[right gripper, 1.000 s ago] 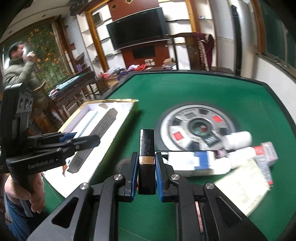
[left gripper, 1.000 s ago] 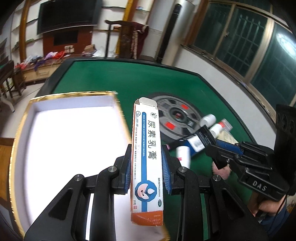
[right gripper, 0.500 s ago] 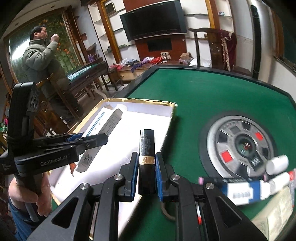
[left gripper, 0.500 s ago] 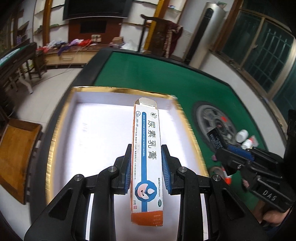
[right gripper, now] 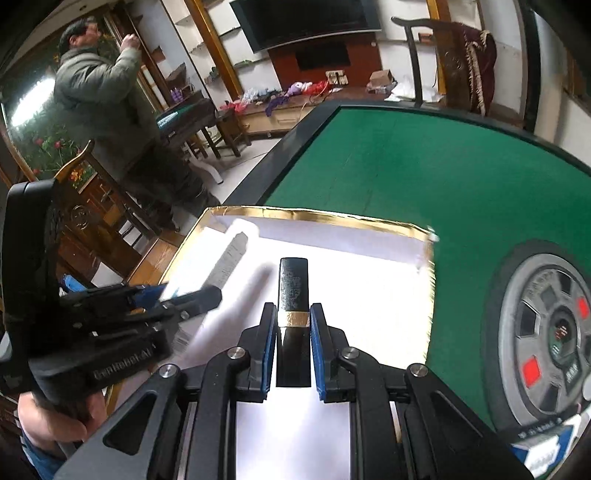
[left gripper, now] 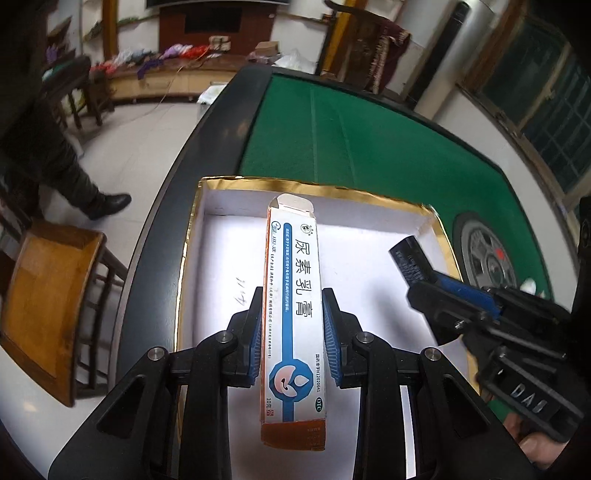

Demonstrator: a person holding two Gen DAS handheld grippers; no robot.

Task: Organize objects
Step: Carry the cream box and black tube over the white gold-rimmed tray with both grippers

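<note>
Green table: one tray, two tools

We see a green felt table with a dark rim, a round grey centre panel with red buttons near its right edge. Off the left edge, a wooden chair on the tiled floor. A man in a grey jacket stands at back left, a wall TV behind.
</note>
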